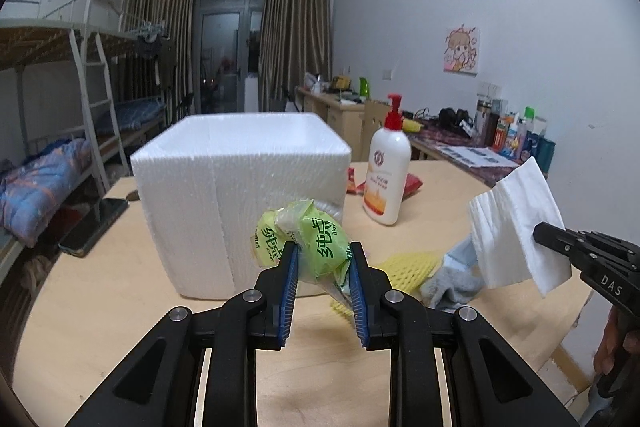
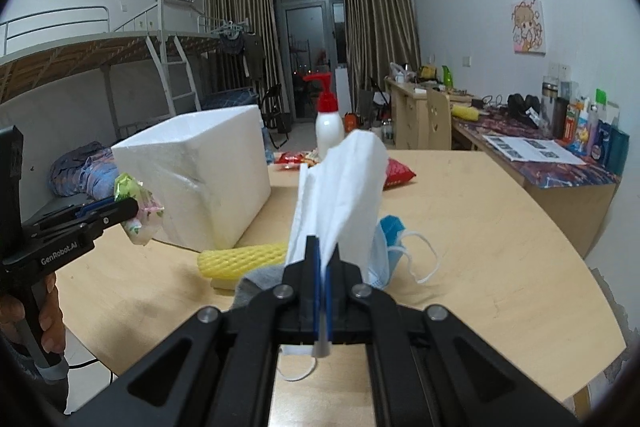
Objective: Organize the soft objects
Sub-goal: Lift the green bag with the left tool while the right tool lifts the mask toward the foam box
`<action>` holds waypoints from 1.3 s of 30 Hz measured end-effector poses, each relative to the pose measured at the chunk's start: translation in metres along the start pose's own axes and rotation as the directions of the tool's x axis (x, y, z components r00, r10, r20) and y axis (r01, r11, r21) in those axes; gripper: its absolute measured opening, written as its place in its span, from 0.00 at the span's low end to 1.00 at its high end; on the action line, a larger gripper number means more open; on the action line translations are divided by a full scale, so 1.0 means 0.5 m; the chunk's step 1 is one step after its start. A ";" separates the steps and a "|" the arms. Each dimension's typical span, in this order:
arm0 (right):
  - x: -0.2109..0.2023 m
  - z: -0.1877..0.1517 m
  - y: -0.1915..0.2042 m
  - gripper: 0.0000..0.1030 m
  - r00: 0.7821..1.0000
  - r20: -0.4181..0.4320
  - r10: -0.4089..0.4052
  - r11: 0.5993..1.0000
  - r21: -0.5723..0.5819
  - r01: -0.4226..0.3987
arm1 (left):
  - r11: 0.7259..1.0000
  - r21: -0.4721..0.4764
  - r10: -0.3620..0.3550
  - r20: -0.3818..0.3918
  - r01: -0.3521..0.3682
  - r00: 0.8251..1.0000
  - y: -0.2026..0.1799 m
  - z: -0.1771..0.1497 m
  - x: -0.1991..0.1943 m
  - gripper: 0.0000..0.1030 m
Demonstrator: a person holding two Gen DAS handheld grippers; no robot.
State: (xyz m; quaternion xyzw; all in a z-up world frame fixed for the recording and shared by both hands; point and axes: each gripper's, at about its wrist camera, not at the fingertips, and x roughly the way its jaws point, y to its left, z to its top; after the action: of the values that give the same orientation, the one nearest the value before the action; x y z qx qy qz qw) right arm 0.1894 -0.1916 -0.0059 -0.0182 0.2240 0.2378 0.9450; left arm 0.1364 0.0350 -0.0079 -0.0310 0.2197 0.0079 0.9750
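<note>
L gripper [image 1: 323,259] clamped on 1 green tissue pack [image 1: 316,239] above table [image 2: 480,227], R gripper [image 2: 323,259] pinched tight on 1 white tissue [image 2: 340,195], 1 foam box [image 1: 240,187], 1 yellow foam net [image 2: 244,259], 1 blue mask [image 2: 390,247], 1 grey sock [image 1: 452,287] on table

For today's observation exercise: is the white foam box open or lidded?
Open. The white foam box shows bare rim and inner walls, with no lid on it. Its contents cannot be seen.
</note>
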 end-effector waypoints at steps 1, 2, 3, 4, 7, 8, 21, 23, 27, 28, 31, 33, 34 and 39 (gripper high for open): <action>-0.005 0.001 0.001 0.04 1.000 0.007 0.002 1.000 -0.002 -0.002 | 1.000 0.001 0.000 0.012 0.000 1.000 -0.002 0.001 -0.011 0.25; -0.010 0.001 0.002 0.04 1.000 0.013 0.000 1.000 -0.005 0.000 | 1.000 0.002 0.000 0.019 0.000 1.000 0.001 0.002 -0.020 0.25; -0.016 0.002 0.004 0.04 1.000 0.022 -0.001 1.000 -0.008 0.001 | 1.000 0.005 0.001 0.030 -0.001 1.000 -0.001 0.002 -0.030 0.25; -0.024 0.003 0.007 0.04 1.000 0.030 0.000 1.000 -0.009 0.000 | 1.000 0.008 0.003 0.038 -0.003 0.999 -0.003 0.002 -0.039 0.25; -0.042 0.005 0.010 0.04 0.999 0.052 -0.001 1.000 -0.014 0.002 | 1.000 0.013 0.008 0.066 -0.008 0.998 -0.007 0.005 -0.066 0.25; -0.048 0.005 0.012 0.04 0.998 0.059 0.002 1.000 -0.015 -0.001 | 1.000 0.016 0.008 0.075 -0.009 0.997 -0.010 0.008 -0.074 0.25; -0.117 0.008 0.050 0.04 0.989 0.141 0.039 0.998 -0.059 -0.031 | 0.998 0.041 0.034 0.177 -0.041 0.984 -0.023 0.002 -0.201 0.25; -0.125 0.009 0.056 0.04 0.987 0.152 0.045 0.997 -0.065 -0.036 | 0.998 0.044 0.042 0.193 -0.051 0.980 -0.026 -0.001 -0.219 0.25; -0.143 0.010 0.072 0.04 0.983 0.173 0.063 0.995 -0.086 -0.049 | 0.995 0.049 0.069 0.215 -0.081 0.974 -0.031 -0.002 -0.252 0.25; -0.145 0.009 0.075 0.04 0.982 0.175 0.069 0.994 -0.092 -0.053 | 0.995 0.048 0.073 0.218 -0.085 0.973 -0.029 -0.004 -0.259 0.25; -0.148 0.005 0.084 0.04 0.981 0.175 0.085 0.993 -0.099 -0.068 | 0.994 0.044 0.086 0.225 -0.098 0.971 -0.023 -0.007 -0.276 0.25; -0.146 0.005 0.088 0.04 0.981 0.174 0.090 0.992 -0.101 -0.074 | 0.994 0.037 0.093 0.231 -0.105 0.968 -0.017 -0.005 -0.283 0.25; -0.145 0.004 0.091 0.04 0.980 0.174 0.093 0.992 -0.102 -0.076 | 0.993 0.035 0.098 0.233 -0.109 0.968 -0.016 -0.006 -0.288 0.25; -0.140 0.006 0.101 0.04 0.978 0.173 0.120 0.988 -0.120 -0.100 | 0.991 0.031 0.117 0.235 -0.128 0.965 -0.005 -0.006 -0.296 0.25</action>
State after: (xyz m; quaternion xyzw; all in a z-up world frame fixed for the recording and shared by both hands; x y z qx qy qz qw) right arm 0.1125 -0.1773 0.0308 -0.0364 0.1251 0.3025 0.9442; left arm 0.0014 0.0320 0.0530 0.0063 0.1056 0.0667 0.9922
